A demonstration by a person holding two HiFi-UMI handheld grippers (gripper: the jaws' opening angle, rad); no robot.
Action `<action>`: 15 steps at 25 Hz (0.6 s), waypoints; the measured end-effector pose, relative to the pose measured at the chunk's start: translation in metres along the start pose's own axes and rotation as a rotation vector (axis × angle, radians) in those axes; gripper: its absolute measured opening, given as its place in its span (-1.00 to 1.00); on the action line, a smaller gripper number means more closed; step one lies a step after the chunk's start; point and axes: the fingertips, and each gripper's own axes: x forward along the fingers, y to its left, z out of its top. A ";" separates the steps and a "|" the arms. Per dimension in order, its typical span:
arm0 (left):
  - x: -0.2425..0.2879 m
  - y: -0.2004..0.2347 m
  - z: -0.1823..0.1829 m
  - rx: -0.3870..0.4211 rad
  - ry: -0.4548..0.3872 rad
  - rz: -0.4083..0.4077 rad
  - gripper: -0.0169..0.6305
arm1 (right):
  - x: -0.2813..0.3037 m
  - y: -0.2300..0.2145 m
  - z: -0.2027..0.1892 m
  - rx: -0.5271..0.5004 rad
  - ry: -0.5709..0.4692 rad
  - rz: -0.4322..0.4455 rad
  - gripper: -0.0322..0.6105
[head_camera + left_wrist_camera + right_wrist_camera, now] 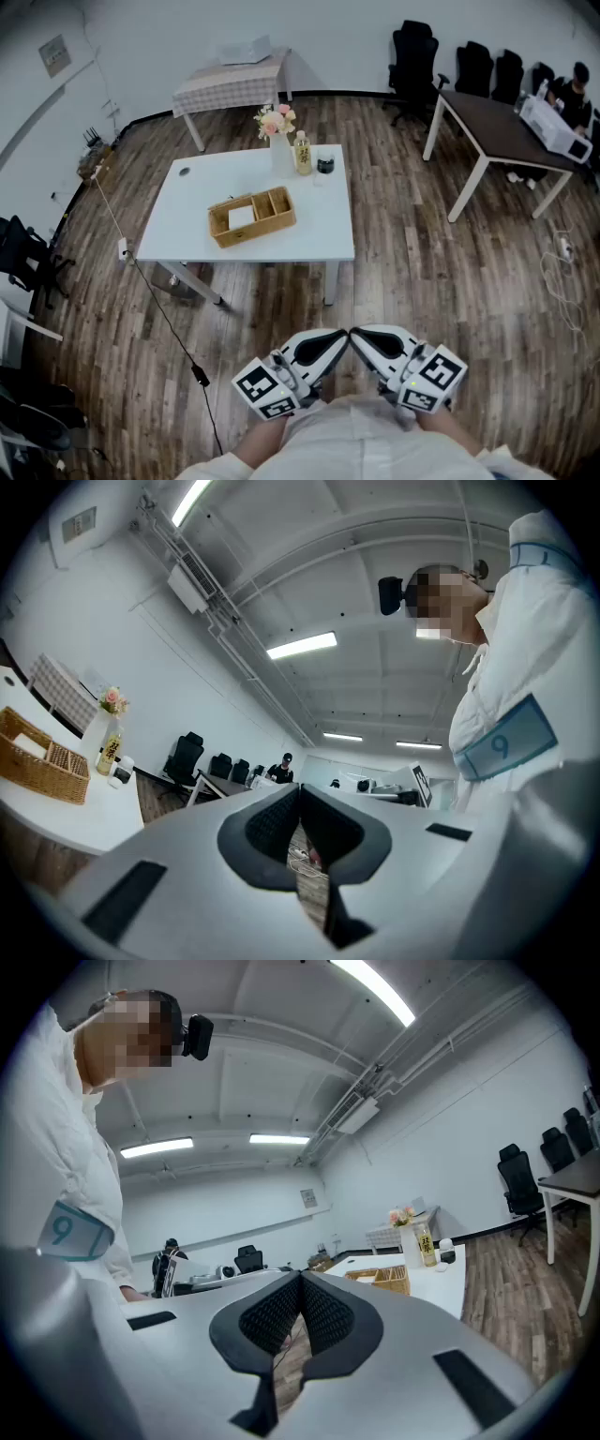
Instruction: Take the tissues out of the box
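Inside wicker box (261, 228), white tissues (241, 217)

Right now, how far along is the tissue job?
Done: nothing that shows; the white tissues lie in the basket on the table.
In hand: nothing. The left tool and right tool are both shut and empty, held near the person's body, away from the table.
Left: approach, reach into the basket, lift the tissues out.

Left gripper (337, 337) and right gripper (361, 335) held low before the torso (361, 441), tips nearly meeting; both sets of fingers (267, 829) closed together, gripping nothing.
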 end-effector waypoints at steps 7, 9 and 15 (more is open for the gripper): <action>-0.005 0.014 0.007 -0.003 -0.012 0.020 -0.93 | 0.016 -0.004 0.002 0.003 0.000 0.013 -0.80; -0.008 0.021 0.009 -0.002 -0.013 0.028 -0.93 | 0.025 -0.004 0.002 0.004 0.004 0.020 -0.80; -0.027 0.047 0.026 0.009 -0.020 0.051 -0.94 | 0.060 -0.002 0.004 0.044 -0.002 0.065 -0.80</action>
